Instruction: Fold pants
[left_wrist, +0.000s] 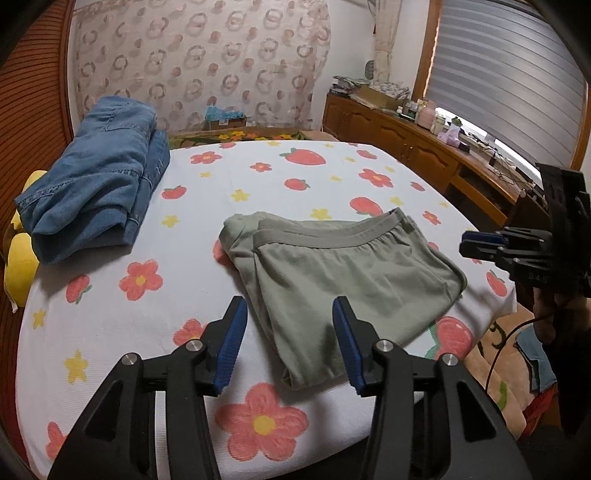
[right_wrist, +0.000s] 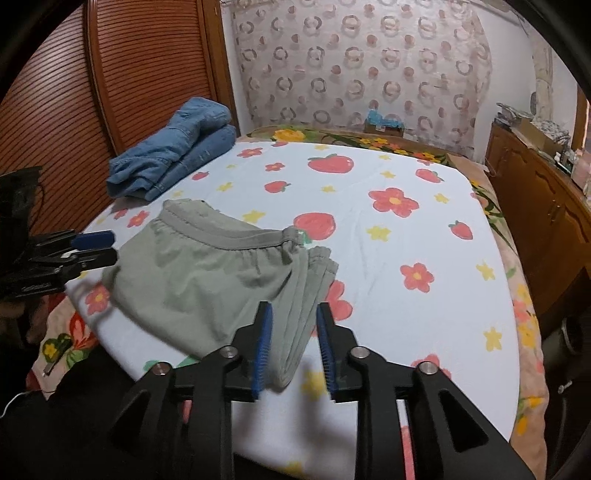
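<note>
Blanket (left_wrist: 258, 177) clear between pants (left_wrist: 332, 273) and jeans (left_wrist: 96, 173).

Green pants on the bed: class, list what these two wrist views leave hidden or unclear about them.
- Green pants: inner layers hidden by the top fold, both views.
- Near hem: partly covered by the left gripper and right gripper.
- Folded jeans: underside hidden against the flowered sheet.

On the bed sheet (left_wrist: 258, 162) before you: 1 folded pair of pants (left_wrist: 332, 280) near the front edge; 1 folded pair of jeans (left_wrist: 92, 177) behind and to their left, well apart. Your left gripper (left_wrist: 290, 343) and right gripper (right_wrist: 294, 350) flank the pants. A cabinet (left_wrist: 406, 140) stands along the right.
</note>
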